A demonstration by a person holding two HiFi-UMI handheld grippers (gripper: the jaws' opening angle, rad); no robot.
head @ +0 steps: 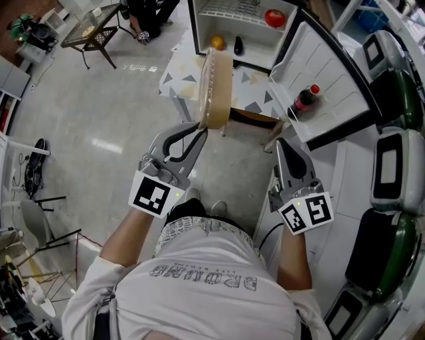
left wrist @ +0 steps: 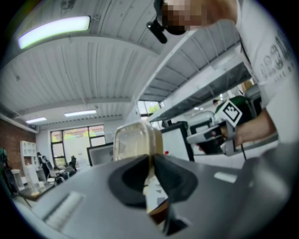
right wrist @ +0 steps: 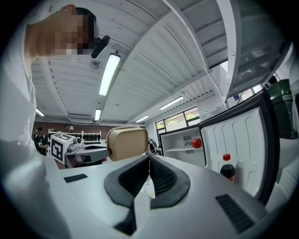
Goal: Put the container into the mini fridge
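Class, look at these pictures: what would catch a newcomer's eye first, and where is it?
First, the tan container, held on edge in the left tool at the head view's centre. Beyond it stands the open mini fridge, with a red fruit on its shelf and a red-capped bottle in its door.

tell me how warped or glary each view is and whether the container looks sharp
Head view: evenly lit and sharp, though fisheye bows the fridge door. Left gripper view: heavy fisheye, the ceiling light blows out, the container looks soft. Right gripper view: dark rounded corners, bent ceiling lines, container fairly crisp.
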